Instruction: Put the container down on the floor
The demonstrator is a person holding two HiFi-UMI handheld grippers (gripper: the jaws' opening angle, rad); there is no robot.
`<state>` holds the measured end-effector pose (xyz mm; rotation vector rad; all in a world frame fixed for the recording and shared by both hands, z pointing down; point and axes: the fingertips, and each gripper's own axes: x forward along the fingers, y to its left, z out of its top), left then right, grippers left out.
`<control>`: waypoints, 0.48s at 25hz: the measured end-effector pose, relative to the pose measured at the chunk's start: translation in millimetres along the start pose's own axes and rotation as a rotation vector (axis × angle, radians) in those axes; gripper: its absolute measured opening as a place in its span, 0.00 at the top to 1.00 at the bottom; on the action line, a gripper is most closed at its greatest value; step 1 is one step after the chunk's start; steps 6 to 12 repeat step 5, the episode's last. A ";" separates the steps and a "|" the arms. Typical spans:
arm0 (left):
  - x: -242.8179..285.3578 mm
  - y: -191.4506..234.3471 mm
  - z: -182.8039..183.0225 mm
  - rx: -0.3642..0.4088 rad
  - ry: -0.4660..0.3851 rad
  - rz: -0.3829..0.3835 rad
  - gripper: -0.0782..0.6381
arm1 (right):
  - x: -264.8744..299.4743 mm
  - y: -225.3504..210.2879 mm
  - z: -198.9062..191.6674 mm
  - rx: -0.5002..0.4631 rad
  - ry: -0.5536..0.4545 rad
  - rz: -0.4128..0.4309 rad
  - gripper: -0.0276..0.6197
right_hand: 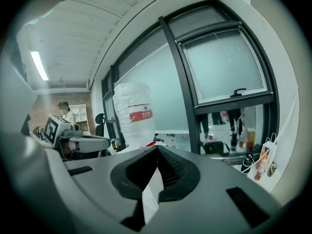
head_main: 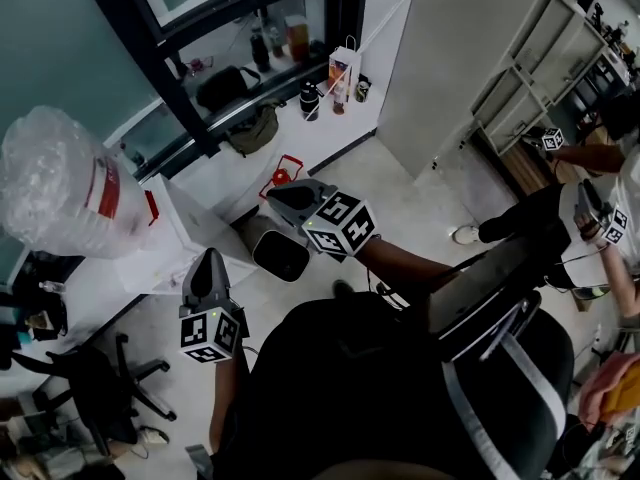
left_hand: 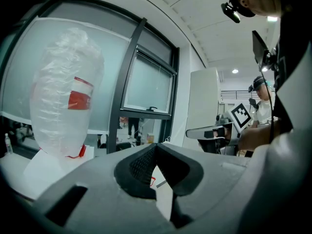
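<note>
The container is a big clear plastic water jug with a red label, standing on a white stand by the window at the left. It also shows in the left gripper view as the jug and in the right gripper view as the jug. My left gripper is held in the air, right of the stand, shut with nothing in it. My right gripper is also shut and empty, apart from the jug.
A grey bin stands on the floor below the grippers, with a red object behind it. Bags and bottles line the window wall. An office chair is at the lower left. Another person with grippers stands by shelving.
</note>
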<state>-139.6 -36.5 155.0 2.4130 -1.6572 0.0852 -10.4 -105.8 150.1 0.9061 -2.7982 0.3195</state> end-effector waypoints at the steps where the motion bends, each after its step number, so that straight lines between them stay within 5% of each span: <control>1: -0.2 -0.5 -0.5 0.000 0.000 0.000 0.88 | -0.6 0.6 -0.2 -0.001 0.001 0.001 0.95; 12: -0.3 0.1 1.6 0.000 -0.009 0.009 0.88 | -0.8 2.3 2.4 -0.010 -0.007 0.005 0.95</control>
